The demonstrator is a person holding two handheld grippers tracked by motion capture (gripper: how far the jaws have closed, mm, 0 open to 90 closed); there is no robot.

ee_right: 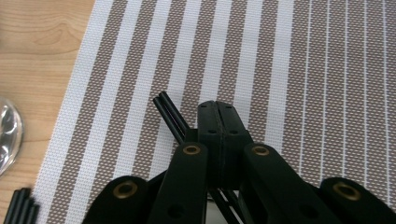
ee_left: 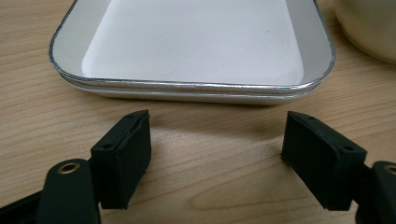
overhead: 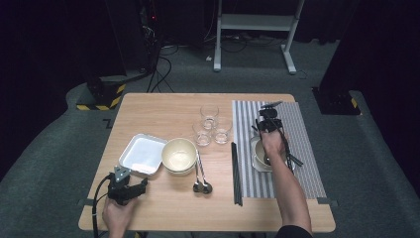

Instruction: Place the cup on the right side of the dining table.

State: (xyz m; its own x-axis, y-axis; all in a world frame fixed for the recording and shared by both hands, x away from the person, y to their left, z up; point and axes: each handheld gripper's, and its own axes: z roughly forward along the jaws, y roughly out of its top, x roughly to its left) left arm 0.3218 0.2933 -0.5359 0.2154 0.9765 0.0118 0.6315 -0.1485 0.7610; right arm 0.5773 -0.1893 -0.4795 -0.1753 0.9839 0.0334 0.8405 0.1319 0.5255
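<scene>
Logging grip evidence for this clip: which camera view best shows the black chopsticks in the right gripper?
The right gripper view: the right gripper is shut on the black chopsticks, their tips jutting over the striped placemat. The high view shows them small, slanting out beside the hand.

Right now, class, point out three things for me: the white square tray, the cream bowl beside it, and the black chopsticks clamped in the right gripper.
white square tray point(ee_left: 196, 42): left gripper view, its white floor.
cream bowl point(overhead: 179, 153): high view, its inside.
black chopsticks point(ee_right: 169, 112): right gripper view, the tips beside the jaws.
</scene>
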